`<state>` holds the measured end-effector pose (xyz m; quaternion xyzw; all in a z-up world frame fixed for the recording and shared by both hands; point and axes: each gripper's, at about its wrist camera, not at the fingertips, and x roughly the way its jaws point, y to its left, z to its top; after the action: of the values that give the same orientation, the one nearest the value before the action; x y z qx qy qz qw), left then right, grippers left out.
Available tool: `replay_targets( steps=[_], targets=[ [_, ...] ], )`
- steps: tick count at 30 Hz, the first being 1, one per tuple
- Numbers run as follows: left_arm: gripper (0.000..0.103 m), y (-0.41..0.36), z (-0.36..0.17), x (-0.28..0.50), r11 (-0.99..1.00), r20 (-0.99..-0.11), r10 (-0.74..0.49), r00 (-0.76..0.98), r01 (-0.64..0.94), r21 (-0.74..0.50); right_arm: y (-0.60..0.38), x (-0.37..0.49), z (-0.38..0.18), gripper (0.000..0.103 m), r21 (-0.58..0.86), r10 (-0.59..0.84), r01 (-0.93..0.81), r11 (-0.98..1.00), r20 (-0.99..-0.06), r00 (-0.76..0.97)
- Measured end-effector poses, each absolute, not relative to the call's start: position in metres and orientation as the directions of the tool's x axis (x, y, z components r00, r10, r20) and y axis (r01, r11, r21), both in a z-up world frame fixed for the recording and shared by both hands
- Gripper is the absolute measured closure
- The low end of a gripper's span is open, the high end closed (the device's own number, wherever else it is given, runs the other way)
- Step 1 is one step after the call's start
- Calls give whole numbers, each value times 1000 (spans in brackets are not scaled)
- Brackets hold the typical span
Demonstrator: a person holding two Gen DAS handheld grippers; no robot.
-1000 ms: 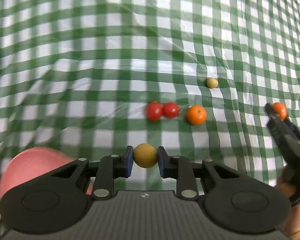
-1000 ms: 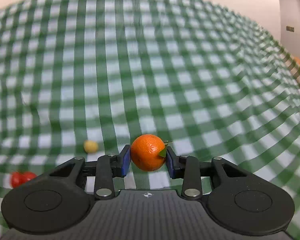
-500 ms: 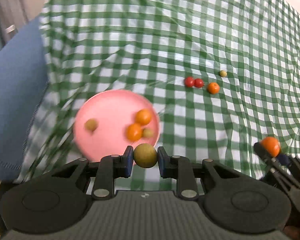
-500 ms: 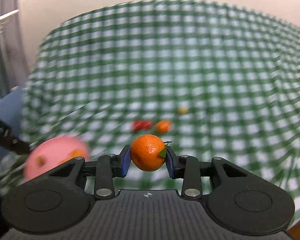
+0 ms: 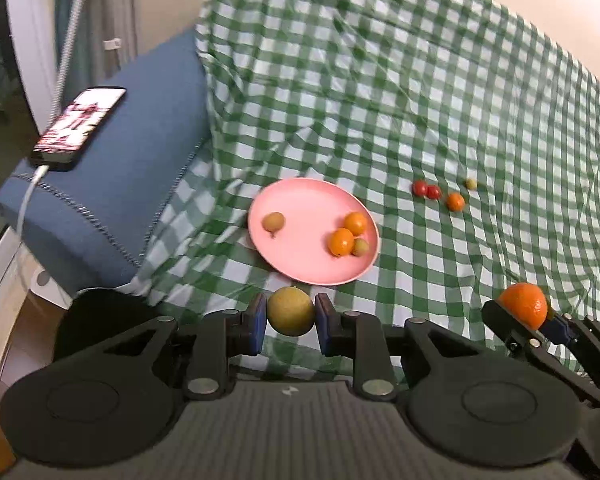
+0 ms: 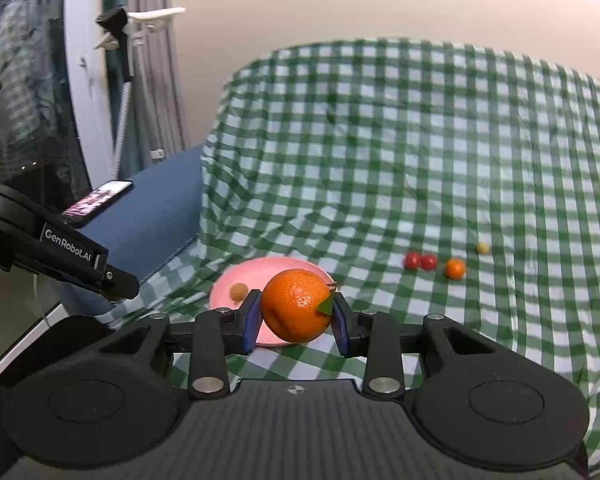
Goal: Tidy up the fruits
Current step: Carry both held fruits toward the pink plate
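Note:
My left gripper (image 5: 291, 317) is shut on a yellow-green round fruit (image 5: 290, 316), held above the cloth just in front of the pink plate (image 5: 300, 200). The plate holds two small oranges (image 5: 348, 234) and two small yellowish fruits (image 5: 273, 222). My right gripper (image 6: 296, 312) is shut on a mandarin (image 6: 296, 304) with a green leaf; it also shows in the left wrist view (image 5: 524, 310), to the right of the plate. Two red tomatoes (image 5: 426, 189), a small orange (image 5: 455, 201) and a small yellow fruit (image 5: 471, 184) lie on the cloth beyond the plate.
A green checked cloth (image 5: 420, 80) covers the surface. A blue cushion (image 5: 132, 148) at the left carries a phone (image 5: 80, 126) on a white cable. A white round frame and a curtain stand at the far left (image 6: 80, 80).
Both grippers have pulled back and up from the cloth with their fruits. The plate and loose fruits now look smaller and farther; the cushion and phone have come into view.

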<state>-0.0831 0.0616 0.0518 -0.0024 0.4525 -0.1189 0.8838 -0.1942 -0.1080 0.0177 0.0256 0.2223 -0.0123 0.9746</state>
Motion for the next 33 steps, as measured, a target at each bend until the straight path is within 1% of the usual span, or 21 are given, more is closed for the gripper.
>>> replay_targets(
  steps=[12,33],
  targets=[
    [75,84,57,-96,969,-771,-240,590,196,-152,-92,-214,24,65,1,-35,39,999,-417,908],
    [75,92,42,-81,971,-790,-234,567,178,-159,-91,-195,14,65,-22,-34,27,999,-466,884]
  ],
)
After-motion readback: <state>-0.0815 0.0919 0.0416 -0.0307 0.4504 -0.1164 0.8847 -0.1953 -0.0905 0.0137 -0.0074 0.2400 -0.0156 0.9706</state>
